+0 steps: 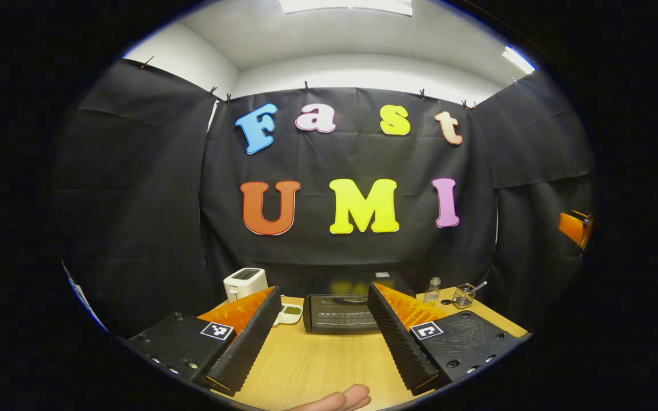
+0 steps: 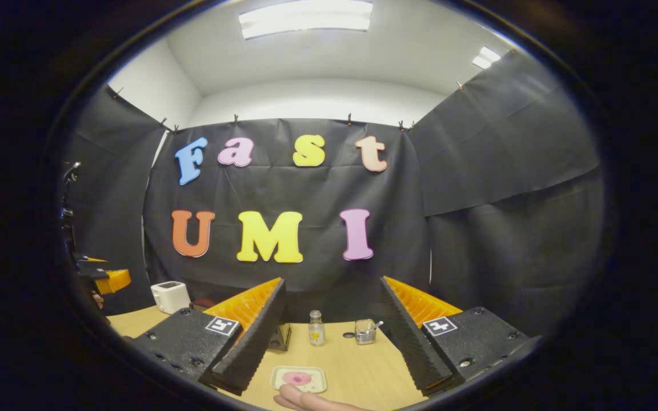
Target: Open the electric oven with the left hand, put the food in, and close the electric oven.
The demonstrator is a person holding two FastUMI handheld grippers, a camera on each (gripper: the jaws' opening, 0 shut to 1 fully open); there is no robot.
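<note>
Oven [image 1: 343, 313] sat shut at the back of the wooden table [image 1: 317, 365], toaster [image 1: 245, 283] off to its left. Left gripper [image 1: 324, 331] hung spread wide and empty, facing the door. Right gripper [image 2: 329, 337] (also gaping, nothing held) hovered above a small tray [image 2: 299, 378] of pink food [image 2: 297, 377].

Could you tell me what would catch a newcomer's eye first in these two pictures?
Probably the black electric oven, door shut, at the back of the wooden table, framed between the open left gripper. To its left stands a white toaster with a small dish of green food beside it. In the right gripper view, a small tray with pink food lies close ahead of the open right gripper, with a small glass bottle behind it.
</note>
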